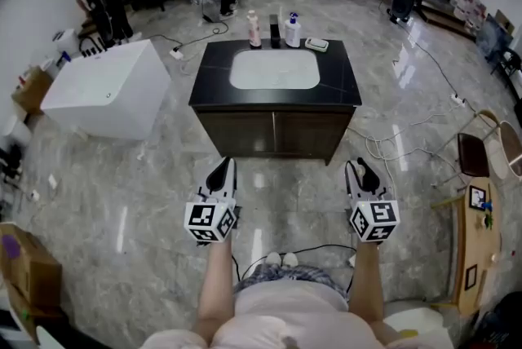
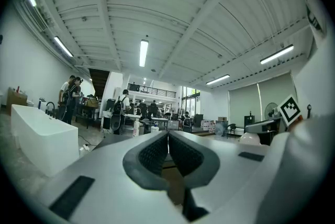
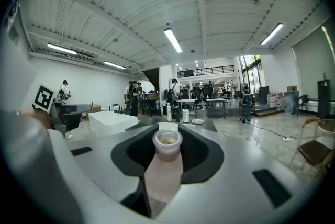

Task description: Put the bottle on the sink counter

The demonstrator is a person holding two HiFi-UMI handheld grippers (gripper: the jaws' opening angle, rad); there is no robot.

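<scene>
The sink counter (image 1: 214, 66), black with a white basin, stands on the floor a short way in front of me. A pale pink bottle (image 3: 163, 170) with an open neck stands between the pads of my right gripper (image 3: 167, 136), which is shut on it. In the head view that right gripper (image 1: 359, 170) is held low, short of the counter's right front corner. My left gripper (image 1: 222, 168) is level with it at the left, short of the counter's front. In the left gripper view, the left gripper (image 2: 168, 140) is shut with nothing in it.
At the counter's far edge stand a pink bottle (image 1: 254, 29), a white bottle with a blue cap (image 1: 292, 31) and a soap dish (image 1: 316, 45). A white bathtub (image 1: 102, 90) is to the left. Cables (image 1: 391, 147) lie on the floor at right, near a chair (image 1: 473, 153). People stand at the back.
</scene>
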